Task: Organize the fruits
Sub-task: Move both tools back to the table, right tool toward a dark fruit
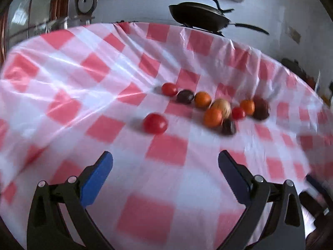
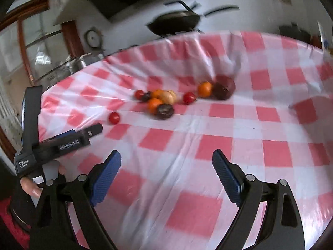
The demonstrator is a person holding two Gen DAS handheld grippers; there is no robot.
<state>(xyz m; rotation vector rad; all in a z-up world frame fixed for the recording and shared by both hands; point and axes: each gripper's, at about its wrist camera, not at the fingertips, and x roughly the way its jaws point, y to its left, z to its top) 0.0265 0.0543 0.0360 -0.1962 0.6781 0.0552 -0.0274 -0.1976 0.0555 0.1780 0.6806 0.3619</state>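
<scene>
A: Both wide open, empty — left hand-held gripper, right hand-held gripper, low in frame. Fruits cluster mid-frame on the checked surface.

B: Risk?

A: They're round and touching. Nudge one, the neighbours roll; the stray tomato at lower left could roll away over the slick cloth.

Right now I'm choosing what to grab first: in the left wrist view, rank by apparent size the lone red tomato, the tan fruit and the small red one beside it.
1. lone red tomato, though nearest the camera
2. tan fruit, similar, so unsure
3. small red one
</scene>
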